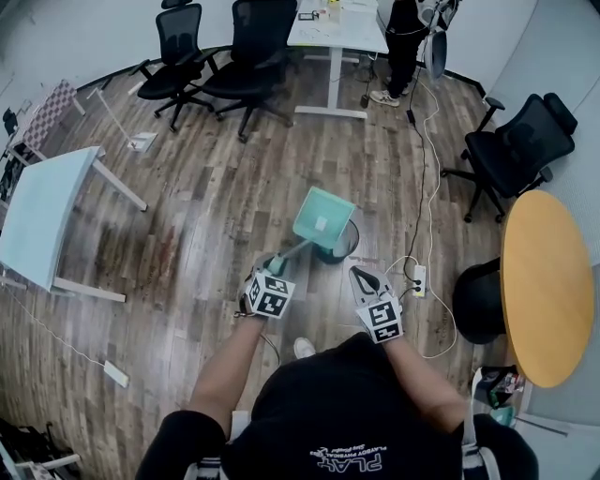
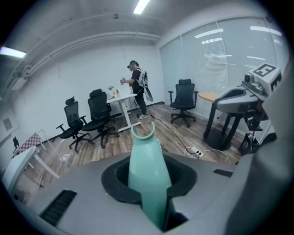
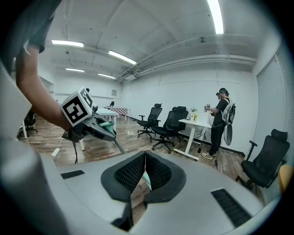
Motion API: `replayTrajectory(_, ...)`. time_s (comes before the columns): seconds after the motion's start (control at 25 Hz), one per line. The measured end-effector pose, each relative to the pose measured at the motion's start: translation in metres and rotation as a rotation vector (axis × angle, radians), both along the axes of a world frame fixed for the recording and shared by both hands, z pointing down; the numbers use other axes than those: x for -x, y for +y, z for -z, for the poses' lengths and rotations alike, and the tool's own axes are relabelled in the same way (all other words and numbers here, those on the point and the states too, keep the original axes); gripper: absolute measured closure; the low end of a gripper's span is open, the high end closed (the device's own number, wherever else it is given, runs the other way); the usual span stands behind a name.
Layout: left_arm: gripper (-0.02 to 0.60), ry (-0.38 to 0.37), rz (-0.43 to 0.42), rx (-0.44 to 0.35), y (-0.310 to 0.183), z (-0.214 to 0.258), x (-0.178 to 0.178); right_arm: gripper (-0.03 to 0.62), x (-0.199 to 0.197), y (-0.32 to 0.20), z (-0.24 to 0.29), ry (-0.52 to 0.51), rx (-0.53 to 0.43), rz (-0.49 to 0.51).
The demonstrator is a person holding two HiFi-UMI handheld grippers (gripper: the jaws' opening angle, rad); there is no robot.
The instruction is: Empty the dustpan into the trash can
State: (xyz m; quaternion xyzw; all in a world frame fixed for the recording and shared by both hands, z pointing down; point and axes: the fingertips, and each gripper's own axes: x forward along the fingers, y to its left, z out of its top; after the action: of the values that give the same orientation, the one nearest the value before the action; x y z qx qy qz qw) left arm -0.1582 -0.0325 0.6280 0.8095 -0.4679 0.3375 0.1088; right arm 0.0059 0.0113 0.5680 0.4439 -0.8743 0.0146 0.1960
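Left tongs (image 1: 278,264) clamped on dustpan handle (image 1: 298,249), teal dustpan (image 1: 322,217) tilted over black trash can (image 1: 348,245), right tongs (image 1: 361,277) seemingly closed, empty

On the wooden floor (image 1: 216,216) we see two black office chairs (image 1: 255,47) just left of a white desk (image 1: 333,28); a person (image 1: 403,42) stands at its right end. A third black chair (image 1: 520,145) stands at the right, near a round yellow table (image 1: 548,281) on a black base (image 1: 480,300). A white cable (image 1: 431,159) runs to a power strip (image 1: 419,279). A pale rectangular table (image 1: 42,216) stands at the left.
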Motion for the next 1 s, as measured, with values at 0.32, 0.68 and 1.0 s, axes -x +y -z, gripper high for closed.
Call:
replayTrajectory(0.32,0.483,0.032,0.142,-0.011,-0.02,0.011,0.039,0.569,0.004,-0.032,-0.004,-0.014,0.004,-0.004)
replayTrajectory(0.68,0.483,-0.014,0.29,0.032,-0.07,-0.003,0.065,0.569,0.004,-0.105,-0.014,-0.05,0.029,0.039)
replayTrajectory(1.0,0.483,-0.059,0.355,0.116,-0.1,-0.042,0.076,0.569,0.013,-0.171,-0.032,-0.081,0.068,0.091)
